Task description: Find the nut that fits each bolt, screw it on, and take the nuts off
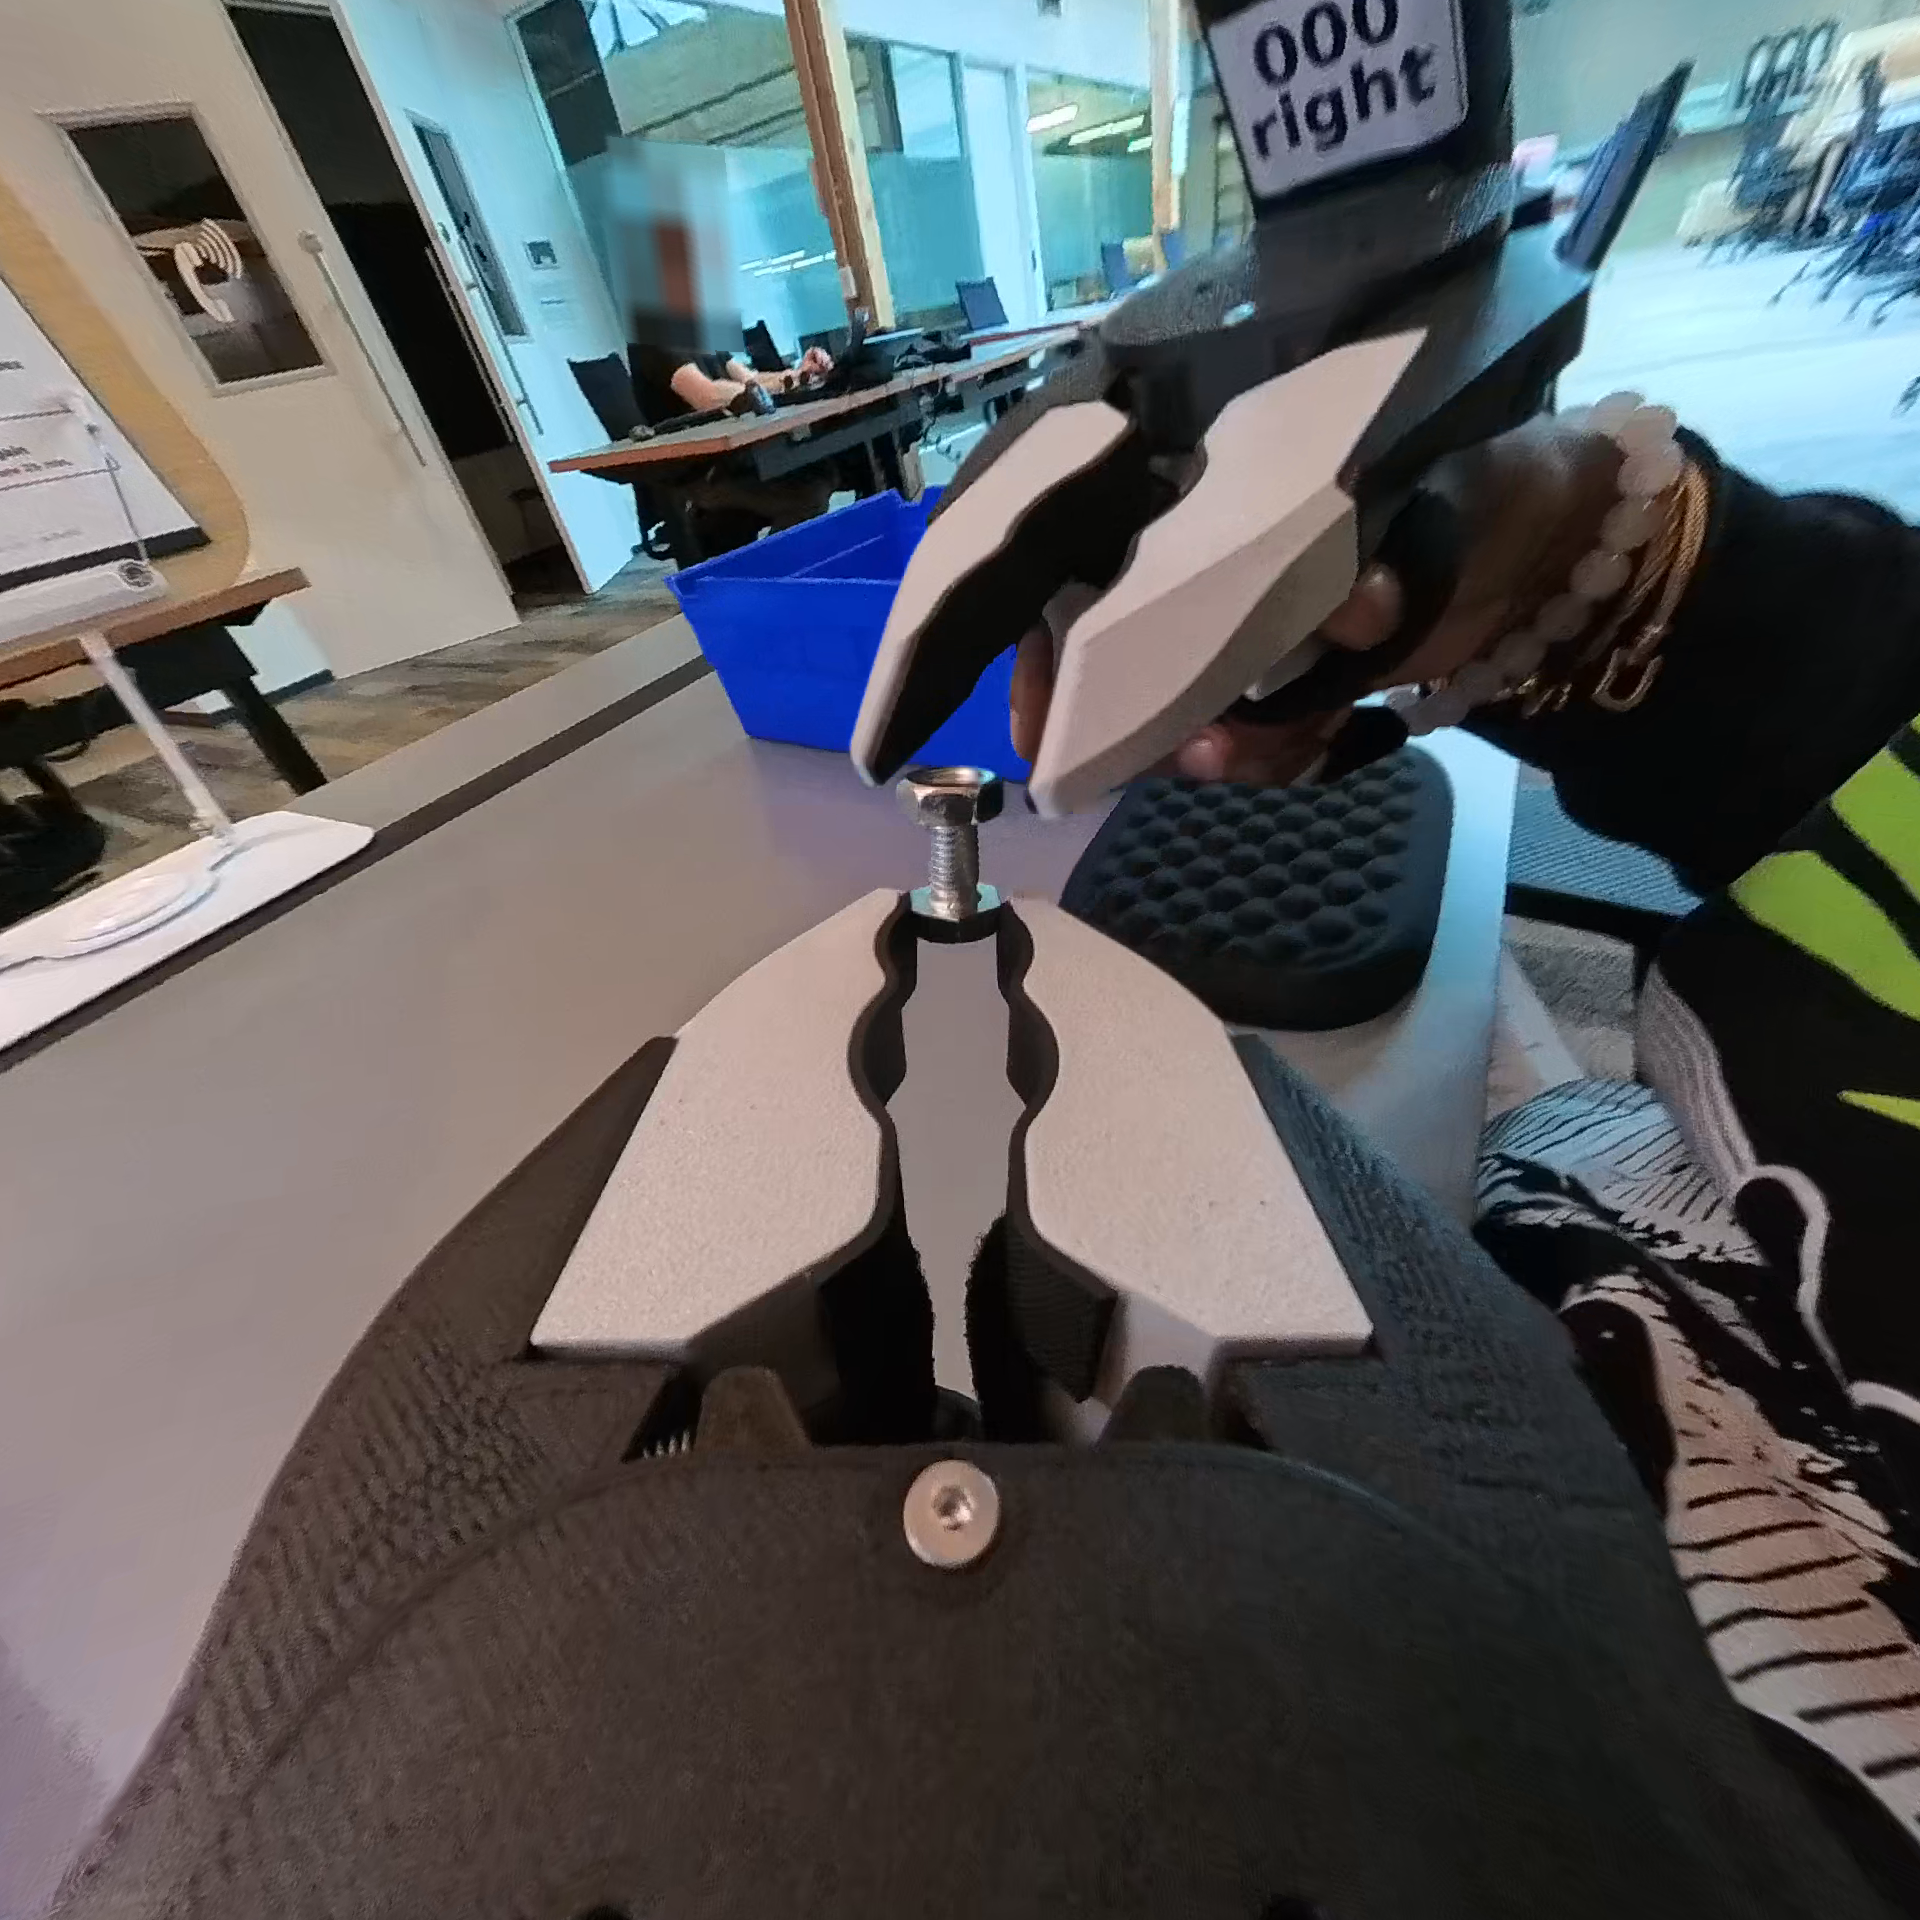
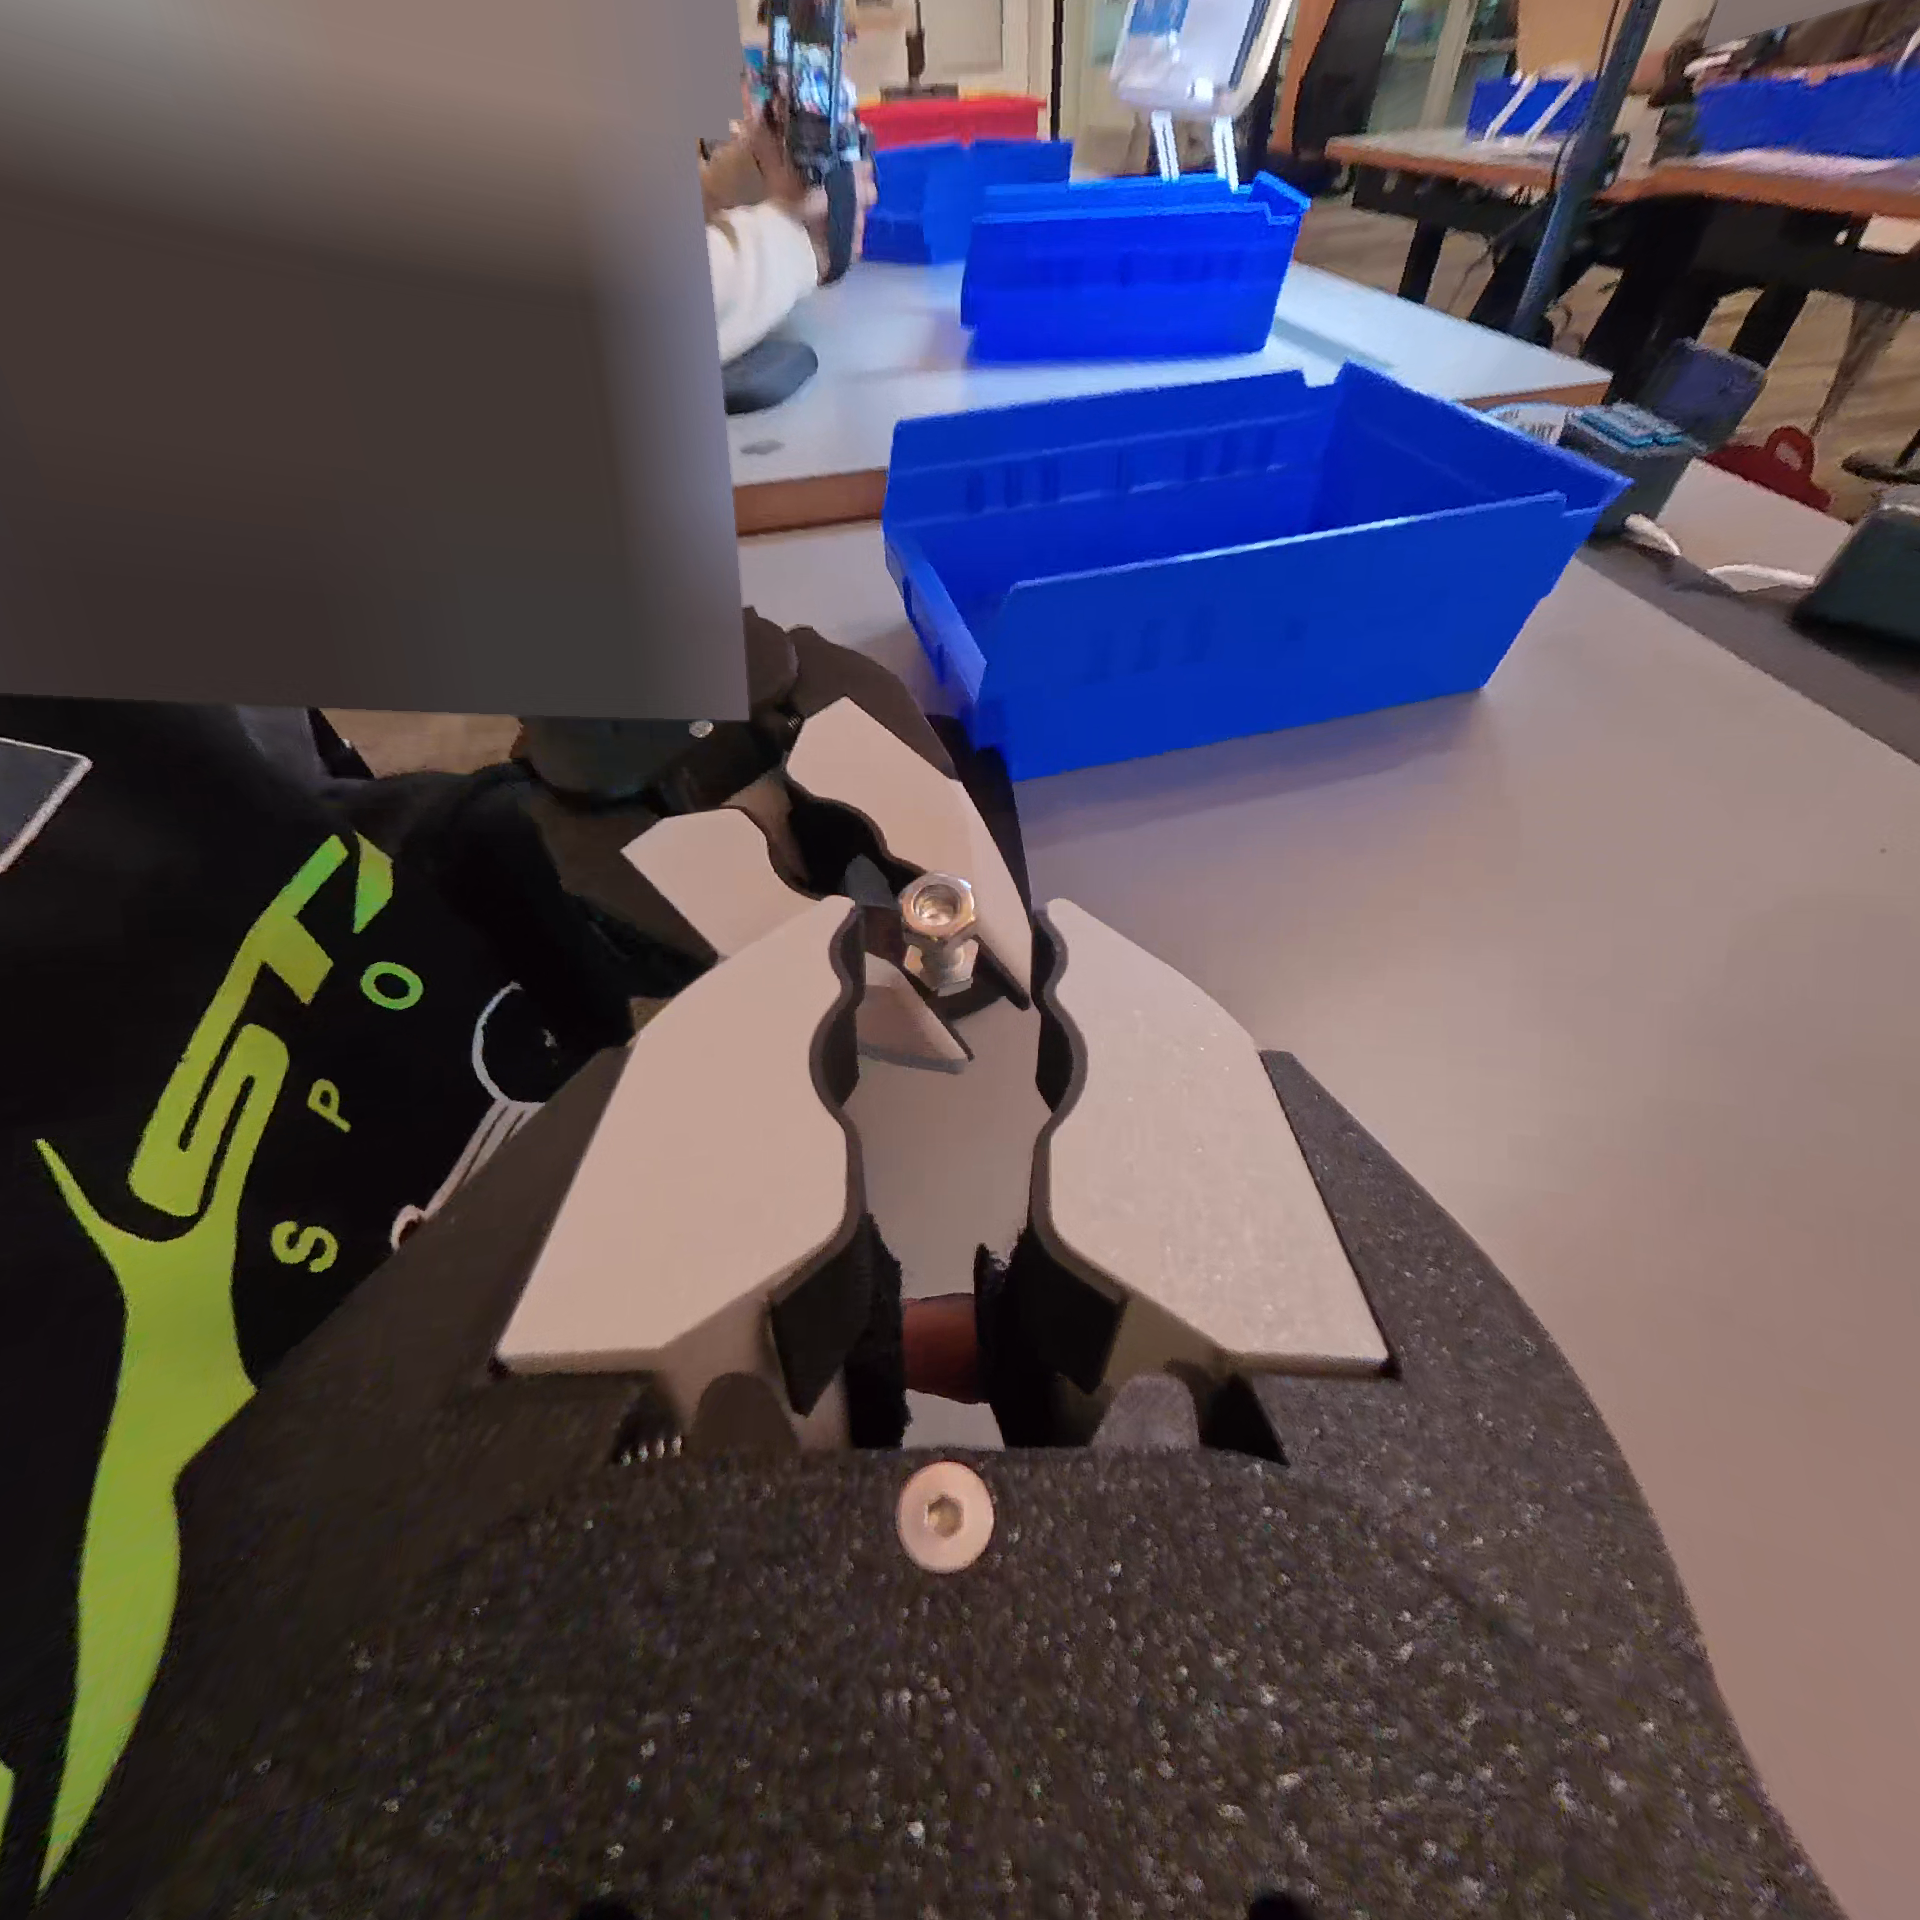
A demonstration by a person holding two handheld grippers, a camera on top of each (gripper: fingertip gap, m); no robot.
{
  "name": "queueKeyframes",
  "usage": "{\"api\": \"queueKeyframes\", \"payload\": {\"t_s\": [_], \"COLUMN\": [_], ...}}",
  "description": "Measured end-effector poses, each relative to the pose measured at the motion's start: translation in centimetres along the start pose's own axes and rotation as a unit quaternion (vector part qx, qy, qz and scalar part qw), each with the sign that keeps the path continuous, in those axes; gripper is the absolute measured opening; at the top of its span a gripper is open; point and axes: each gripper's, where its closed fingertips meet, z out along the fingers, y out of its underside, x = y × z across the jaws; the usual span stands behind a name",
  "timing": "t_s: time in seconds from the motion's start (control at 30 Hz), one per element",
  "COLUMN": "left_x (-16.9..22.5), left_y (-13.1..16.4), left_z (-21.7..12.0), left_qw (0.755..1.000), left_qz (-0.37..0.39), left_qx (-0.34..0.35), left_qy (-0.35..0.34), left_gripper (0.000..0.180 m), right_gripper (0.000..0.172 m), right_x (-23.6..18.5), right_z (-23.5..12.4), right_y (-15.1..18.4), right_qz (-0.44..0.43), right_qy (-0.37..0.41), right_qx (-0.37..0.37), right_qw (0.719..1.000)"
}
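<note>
My left gripper (image 1: 951, 920) is shut on the hex head of a silver bolt (image 1: 949, 854) and holds it upright above the grey table (image 1: 499, 987). A silver nut (image 1: 948, 798) sits on the top end of the threads. My right gripper (image 1: 956, 784) comes down from above with one fingertip on each side of the nut. Small gaps show, so it is open. In the right wrist view the nut (image 2: 935, 906) lies between my right gripper's (image 2: 945, 920) tips without touching them. The left gripper (image 2: 940, 992) shows behind it, clamped on the bolt head.
A blue bin (image 1: 810, 623) stands on the table just behind the bolt; it also shows in the right wrist view (image 2: 1247, 582). A black dimpled pad (image 1: 1268, 883) lies to the right. A white stand base (image 1: 156, 883) sits at the left. More blue bins (image 2: 1122, 270) stand farther off. My two grippers' fingertips are within a few centimetres of each other.
</note>
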Motion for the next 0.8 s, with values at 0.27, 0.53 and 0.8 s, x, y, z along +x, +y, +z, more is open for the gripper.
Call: {"api": "queueKeyframes", "payload": {"t_s": [0.27,0.53,0.8], "left_x": [1.0,5.9,9.0], "left_y": [0.4,-1.6,-4.3], "left_z": [0.1,-2.1,-5.1], "left_qw": [0.999,0.929,0.759], "left_qz": [0.01,-0.188,-0.346], "left_qx": [-0.018,0.032,0.096], "left_qy": [0.029,0.318,0.543], "left_gripper": [0.015,0.014,0.015], "right_gripper": [0.015,0.014,0.015], "right_x": [-0.6,-4.4,-7.9], "right_z": [0.2,-1.0,-2.3], "right_y": [0.6,0.0,-1.1], "right_qz": [-0.034,-0.098,-0.154], "right_qy": [-0.015,-0.13,-0.23], "right_qx": [-0.024,0.012,0.064], "right_qw": [0.999,0.987,0.959]}}
